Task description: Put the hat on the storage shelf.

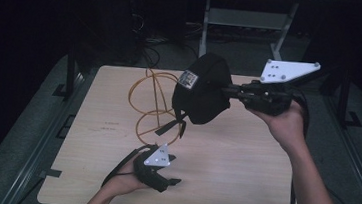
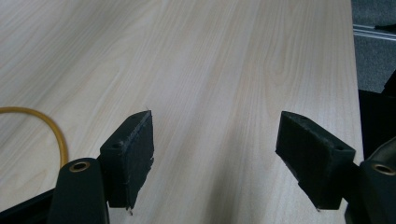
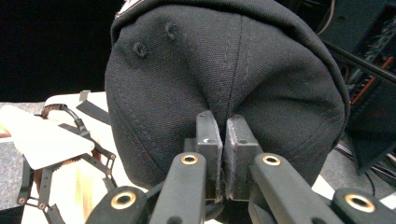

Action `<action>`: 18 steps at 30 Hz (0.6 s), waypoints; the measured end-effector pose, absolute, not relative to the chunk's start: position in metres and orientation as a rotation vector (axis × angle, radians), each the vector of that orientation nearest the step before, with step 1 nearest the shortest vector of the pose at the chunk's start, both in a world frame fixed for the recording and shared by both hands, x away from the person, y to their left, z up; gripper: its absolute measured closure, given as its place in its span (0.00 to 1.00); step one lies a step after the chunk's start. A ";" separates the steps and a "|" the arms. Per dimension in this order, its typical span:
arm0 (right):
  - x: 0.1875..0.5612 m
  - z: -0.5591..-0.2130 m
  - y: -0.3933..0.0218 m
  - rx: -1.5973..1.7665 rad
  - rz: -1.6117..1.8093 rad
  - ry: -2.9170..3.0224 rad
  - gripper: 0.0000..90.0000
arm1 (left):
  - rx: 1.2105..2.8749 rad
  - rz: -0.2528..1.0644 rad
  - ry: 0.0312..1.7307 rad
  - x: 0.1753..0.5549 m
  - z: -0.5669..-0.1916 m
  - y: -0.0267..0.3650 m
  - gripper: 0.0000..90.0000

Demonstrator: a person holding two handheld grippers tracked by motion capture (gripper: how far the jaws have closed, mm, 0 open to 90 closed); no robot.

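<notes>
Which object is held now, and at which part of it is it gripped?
The right gripper pinches a fold of fabric on the crown of the black cap, holding it above the table. The left gripper is open, holding nothing.

Our right gripper [image 1: 227, 91] is raised above the table at the end of an outstretched forearm, pointing left in the high view, jaws pinched tight together. Our left gripper [image 1: 175, 169] sits low near the front edge, cradled in an upturned hand [image 1: 129, 180], jaws spread wide with nothing between them.
</notes>
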State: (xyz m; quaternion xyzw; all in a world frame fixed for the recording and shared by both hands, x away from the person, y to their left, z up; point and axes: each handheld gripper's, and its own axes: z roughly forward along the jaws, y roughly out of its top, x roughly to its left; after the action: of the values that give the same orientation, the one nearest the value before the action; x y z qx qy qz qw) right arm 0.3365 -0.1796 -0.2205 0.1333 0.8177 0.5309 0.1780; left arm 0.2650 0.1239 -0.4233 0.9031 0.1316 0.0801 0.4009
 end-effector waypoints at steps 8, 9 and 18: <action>0.355 -0.210 -0.147 0.315 1.510 2.362 0.95 | 2.290 0.208 0.301 0.269 -0.424 0.123 0.31; 0.357 -0.209 -0.143 0.309 1.508 2.370 0.95 | 2.288 0.202 0.310 0.269 -0.424 0.123 0.31; 0.381 -0.200 -0.097 0.244 1.467 2.436 0.95 | 2.300 0.214 0.287 0.269 -0.426 0.121 0.31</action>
State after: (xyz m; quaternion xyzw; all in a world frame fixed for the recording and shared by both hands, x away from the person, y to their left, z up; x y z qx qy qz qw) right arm 0.3806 -0.0971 -0.2002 0.0847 0.8448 0.5086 0.1432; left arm 0.2695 0.1215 -0.4259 0.9074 0.1132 0.0843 0.3957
